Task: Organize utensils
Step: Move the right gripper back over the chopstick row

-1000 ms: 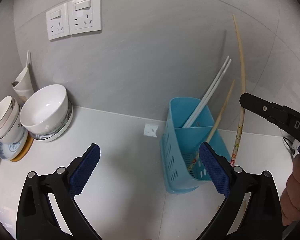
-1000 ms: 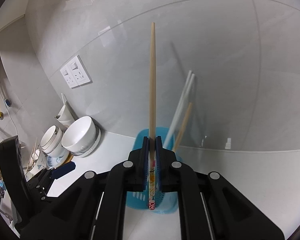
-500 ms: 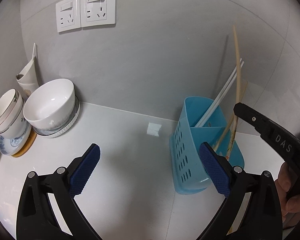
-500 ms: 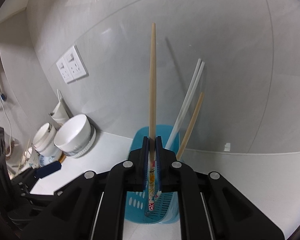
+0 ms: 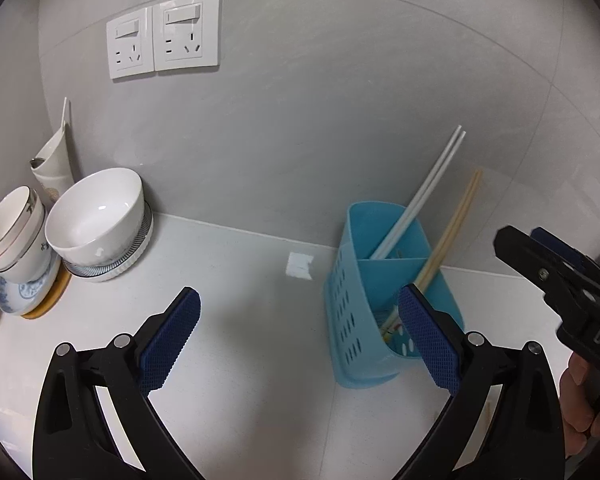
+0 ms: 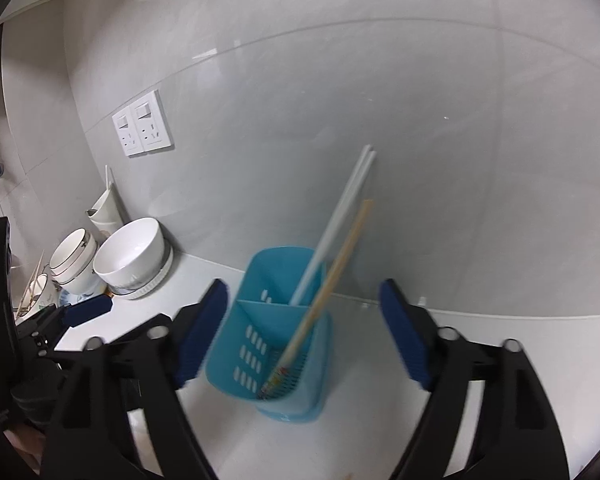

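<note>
My right gripper (image 6: 302, 334) had just sprung wide, empty, dropping the wooden chopstick (image 6: 332, 276) into the blue caddy (image 6: 240, 344) at frame centre; left gripper (image 5: 296, 344) gaped idle.

A white counter (image 5: 236, 344) carries a blue utensil holder (image 5: 364, 344) at right; stacked white bowls (image 5: 100, 220) and plates (image 5: 28, 292) sit far left

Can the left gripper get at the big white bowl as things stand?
Probably yes: the left gripper is open and empty, and bare counter lies between it and the big white bowl.
</note>
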